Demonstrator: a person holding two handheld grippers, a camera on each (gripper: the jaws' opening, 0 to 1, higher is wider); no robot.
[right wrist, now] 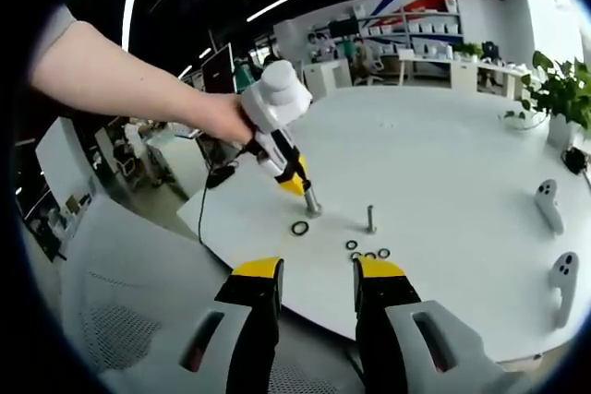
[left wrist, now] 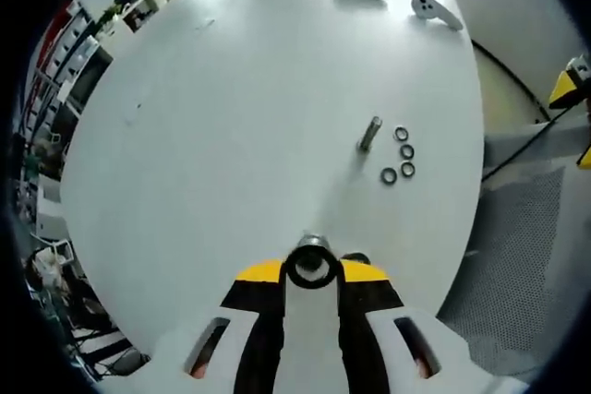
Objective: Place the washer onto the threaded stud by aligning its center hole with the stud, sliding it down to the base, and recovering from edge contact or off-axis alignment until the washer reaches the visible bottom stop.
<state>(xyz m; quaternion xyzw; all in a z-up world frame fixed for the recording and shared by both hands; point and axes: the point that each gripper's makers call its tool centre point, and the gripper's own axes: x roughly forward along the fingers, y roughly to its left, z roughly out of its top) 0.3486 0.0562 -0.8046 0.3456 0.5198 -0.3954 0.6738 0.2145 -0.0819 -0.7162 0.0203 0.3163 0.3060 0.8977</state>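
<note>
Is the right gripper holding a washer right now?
No, the right gripper stands open with nothing between its jaws; the washers lie on the table.

1. The table [left wrist: 231, 117] is seen as plain white.
2. The washers [left wrist: 399, 155], right of centre, are dark.
3. The stud [left wrist: 369, 133] is grey metal.
4. Yellow-and-black jaws are shown on the right gripper [right wrist: 317, 276], at the bottom.

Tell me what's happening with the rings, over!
Left gripper shut on a bolt, tip at table. Right gripper open, empty. Big ring loose beside bolt. Nothing blocking.
</note>
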